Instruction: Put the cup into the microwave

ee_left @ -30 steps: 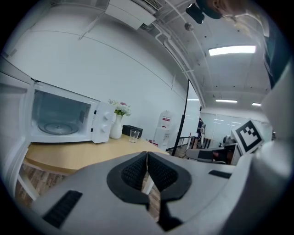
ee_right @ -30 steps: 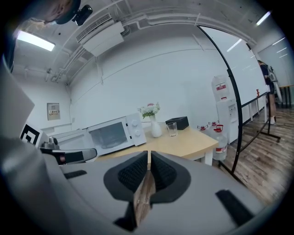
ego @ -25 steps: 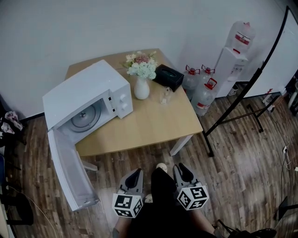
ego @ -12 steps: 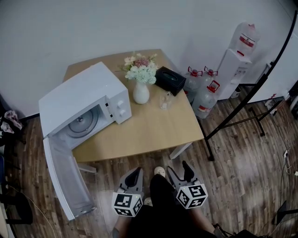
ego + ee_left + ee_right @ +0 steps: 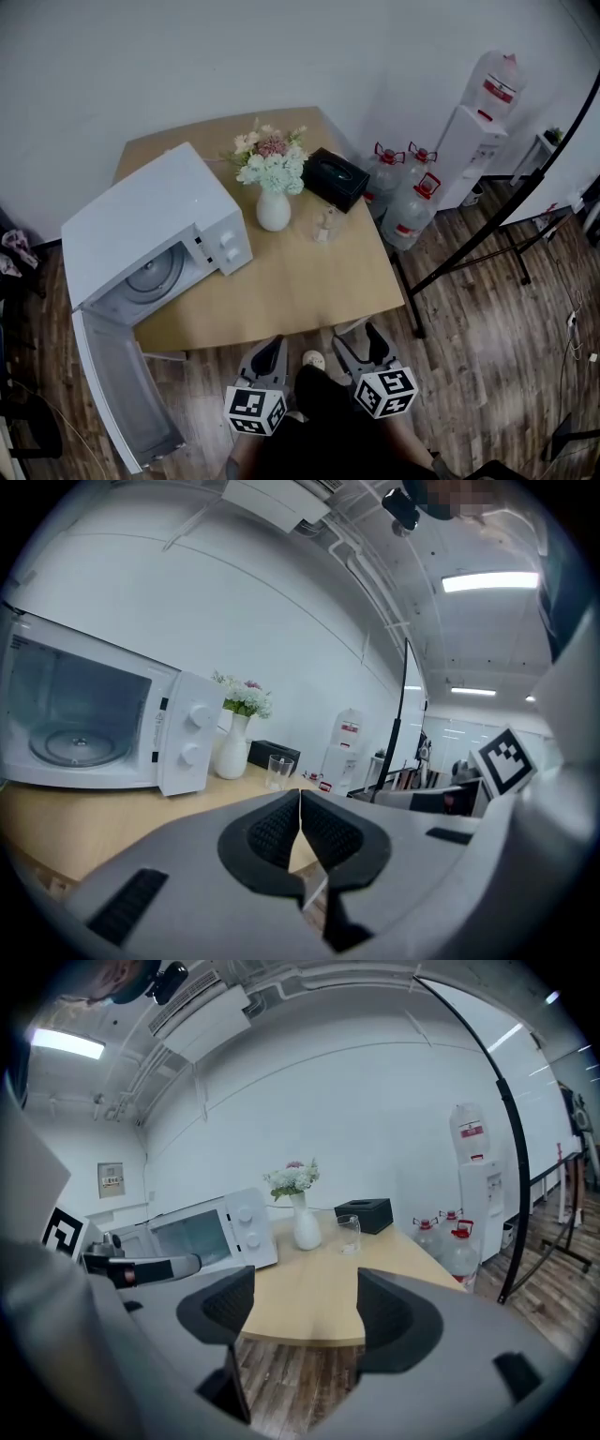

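Approaching seemed the step: the cup (image 5: 325, 225) stood on the table (image 5: 300, 281) by the vase (image 5: 273, 211). The right gripper (image 5: 356, 337) had just been opening its jaws, empty; the left gripper (image 5: 270, 349) had its jaws pressed together. Next: reach the cup.

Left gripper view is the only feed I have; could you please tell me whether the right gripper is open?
Observer: Yes, the right gripper is open and empty; its jaws have just been opening.
Operator: Thank you. Where does the microwave door stand?
Observer: The microwave door is swung fully open, reaching out past the table edge.
Operator: Does the cup touch the vase?
Observer: No, the cup stands apart, right of the vase.
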Demonstrator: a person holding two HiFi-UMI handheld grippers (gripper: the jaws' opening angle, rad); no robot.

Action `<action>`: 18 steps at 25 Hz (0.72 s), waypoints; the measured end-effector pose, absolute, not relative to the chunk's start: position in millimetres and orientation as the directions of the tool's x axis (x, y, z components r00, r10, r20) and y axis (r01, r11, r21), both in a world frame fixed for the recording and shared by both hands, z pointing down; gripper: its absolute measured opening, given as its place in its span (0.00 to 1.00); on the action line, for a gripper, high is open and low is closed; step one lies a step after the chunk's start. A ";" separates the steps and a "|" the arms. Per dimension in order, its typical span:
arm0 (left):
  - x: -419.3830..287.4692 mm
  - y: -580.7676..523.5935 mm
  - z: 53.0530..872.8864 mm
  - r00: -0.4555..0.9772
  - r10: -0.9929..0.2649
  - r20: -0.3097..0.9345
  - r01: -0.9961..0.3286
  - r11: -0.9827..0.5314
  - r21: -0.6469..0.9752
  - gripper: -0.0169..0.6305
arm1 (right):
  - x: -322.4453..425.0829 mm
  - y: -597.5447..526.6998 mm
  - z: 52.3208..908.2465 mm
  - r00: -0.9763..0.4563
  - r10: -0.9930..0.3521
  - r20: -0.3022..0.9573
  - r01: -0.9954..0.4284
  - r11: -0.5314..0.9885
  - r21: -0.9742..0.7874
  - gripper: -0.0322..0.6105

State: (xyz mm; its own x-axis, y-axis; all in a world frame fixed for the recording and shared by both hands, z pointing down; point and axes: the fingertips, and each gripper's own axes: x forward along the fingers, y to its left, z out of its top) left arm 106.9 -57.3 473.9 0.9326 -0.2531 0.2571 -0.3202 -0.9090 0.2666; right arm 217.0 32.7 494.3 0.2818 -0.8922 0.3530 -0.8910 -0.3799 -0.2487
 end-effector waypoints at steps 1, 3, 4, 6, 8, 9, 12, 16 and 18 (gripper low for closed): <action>112.9 -60.2 473.3 0.932 -0.254 0.257 -0.321 -0.908 0.268 0.04 | 223.0 29.4 493.4 0.280 -0.892 0.354 -0.892 -0.378 -0.248 0.53; 124.6 -66.1 472.3 0.931 -0.257 0.258 -0.324 -0.907 0.269 0.04 | 234.9 22.8 491.9 0.274 -0.893 0.356 -0.895 -0.373 -0.245 0.53; 130.4 -69.3 472.5 0.930 -0.259 0.260 -0.327 -0.906 0.269 0.03 | 240.8 19.3 491.8 0.270 -0.894 0.357 -0.896 -0.369 -0.245 0.53; 141.9 -76.5 474.3 0.928 -0.265 0.263 -0.334 -0.903 0.270 0.03 | 252.8 11.7 492.7 0.260 -0.897 0.358 -0.900 -0.360 -0.247 0.53; 153.7 -84.4 476.6 0.924 -0.272 0.268 -0.344 -0.899 0.270 0.03 | 265.3 3.3 493.7 0.248 -0.900 0.360 -0.904 -0.348 -0.248 0.53; 159.8 -88.3 477.7 0.922 -0.276 0.270 -0.348 -0.898 0.271 0.04 | 271.7 -0.9 494.2 0.241 -0.901 0.361 -0.906 -0.342 -0.249 0.53; 177.7 -99.4 480.6 0.918 -0.286 0.276 -0.359 -0.893 0.271 0.04 | 291.3 -12.8 496.7 0.226 -0.904 0.364 -0.911 -0.328 -0.249 0.54; 196.2 -112.7 484.7 0.910 -0.301 0.283 -0.377 -0.886 0.270 0.03 | 314.6 -28.7 503.2 0.205 -0.906 0.370 -0.917 -0.310 -0.250 0.54; 203.2 -119.6 487.2 0.905 -0.314 0.289 -0.391 -0.880 0.268 0.04 | 324.5 -37.2 505.9 0.189 -0.909 0.372 -0.923 -0.293 -0.248 0.54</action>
State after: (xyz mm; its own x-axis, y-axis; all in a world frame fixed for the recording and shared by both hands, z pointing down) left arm 203.2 -119.6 487.2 0.9045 -0.3138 0.2887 -0.3910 -0.8804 0.2683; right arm 324.5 -37.2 505.9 0.1887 -0.9090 0.3717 -0.9233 -0.2932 -0.2482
